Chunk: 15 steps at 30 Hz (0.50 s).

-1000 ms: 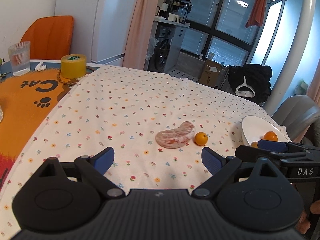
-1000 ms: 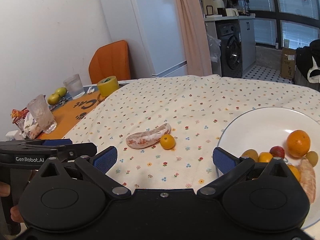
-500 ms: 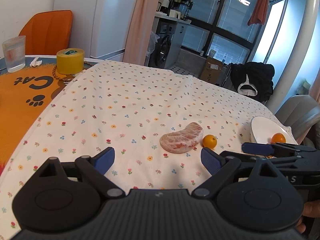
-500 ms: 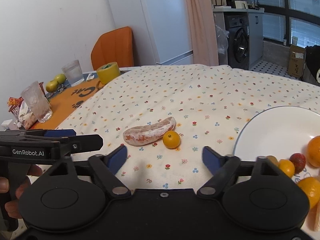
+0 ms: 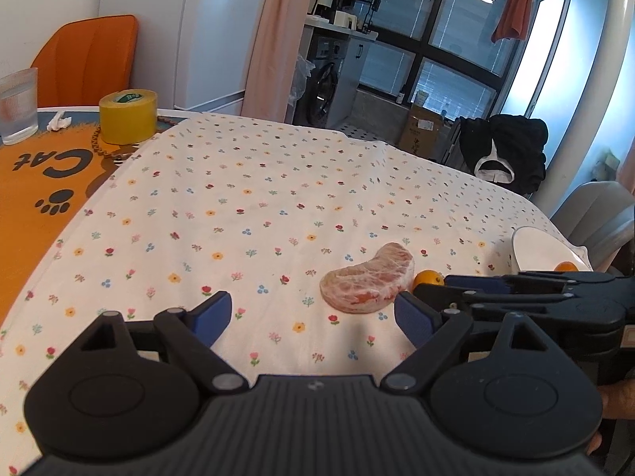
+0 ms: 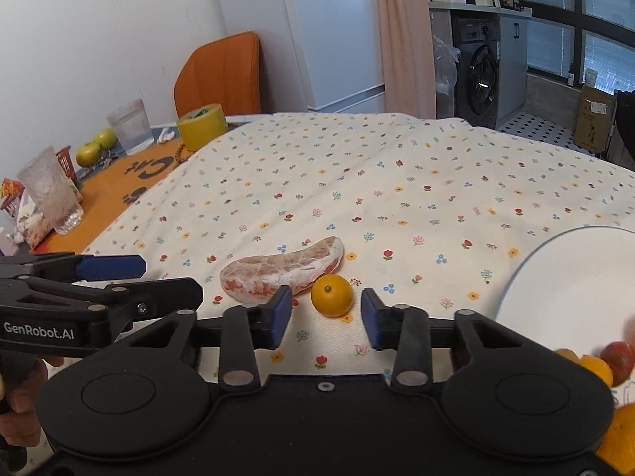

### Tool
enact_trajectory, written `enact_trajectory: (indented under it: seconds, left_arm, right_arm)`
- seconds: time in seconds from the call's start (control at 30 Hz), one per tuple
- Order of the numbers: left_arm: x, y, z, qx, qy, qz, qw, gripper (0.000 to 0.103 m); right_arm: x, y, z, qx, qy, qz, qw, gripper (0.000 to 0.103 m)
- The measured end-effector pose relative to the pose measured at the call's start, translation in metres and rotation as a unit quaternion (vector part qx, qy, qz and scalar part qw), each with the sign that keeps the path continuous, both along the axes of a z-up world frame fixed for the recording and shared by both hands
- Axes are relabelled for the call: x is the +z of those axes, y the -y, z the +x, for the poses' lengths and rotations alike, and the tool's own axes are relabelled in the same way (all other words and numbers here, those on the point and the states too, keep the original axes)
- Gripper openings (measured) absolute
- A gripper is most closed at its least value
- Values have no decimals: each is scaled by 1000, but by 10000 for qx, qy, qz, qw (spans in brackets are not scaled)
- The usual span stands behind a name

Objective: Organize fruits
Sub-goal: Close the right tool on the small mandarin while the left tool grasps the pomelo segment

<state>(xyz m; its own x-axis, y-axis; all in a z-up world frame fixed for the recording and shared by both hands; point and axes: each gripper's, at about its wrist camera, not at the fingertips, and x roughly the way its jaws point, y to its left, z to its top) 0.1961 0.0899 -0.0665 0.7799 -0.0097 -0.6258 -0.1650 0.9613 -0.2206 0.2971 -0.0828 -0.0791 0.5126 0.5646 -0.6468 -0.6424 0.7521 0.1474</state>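
Small round orange citrus fruit (image 6: 331,295) lies on the floral-clothed counter (image 6: 397,182), touching the peeled pink pomelo segment (image 6: 283,271). Right gripper (image 6: 325,313) is released, jaws straddling it, apparently short; left gripper (image 5: 307,315) is released. Closure is best centred, sparing the segment.

Pomelo segment (image 6: 283,271) on tablecloth (image 6: 397,182), mid-worktop. Kumquat (image 6: 331,295) just right of segment, touching or nearly. Right claw (image 6: 324,313) directly before kumquat, fingers either side, apart from it. Left claw (image 5: 313,317) before segment, left of right claw. Plate (image 6: 555,277) at right, fruit in its near edge. Tape roll (image 5: 127,116), glass (image 5: 18,105), chair (image 5: 85,61) far left, behind.
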Motion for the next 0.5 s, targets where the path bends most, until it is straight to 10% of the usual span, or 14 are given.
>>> enact_trajectory:
  seconds: [0.5]
  left_arm:
    - [-2,29,32,-409,-104,245,9988,88]
  right_arm:
    - [21,36,-3,-261,246,226,9991,21]
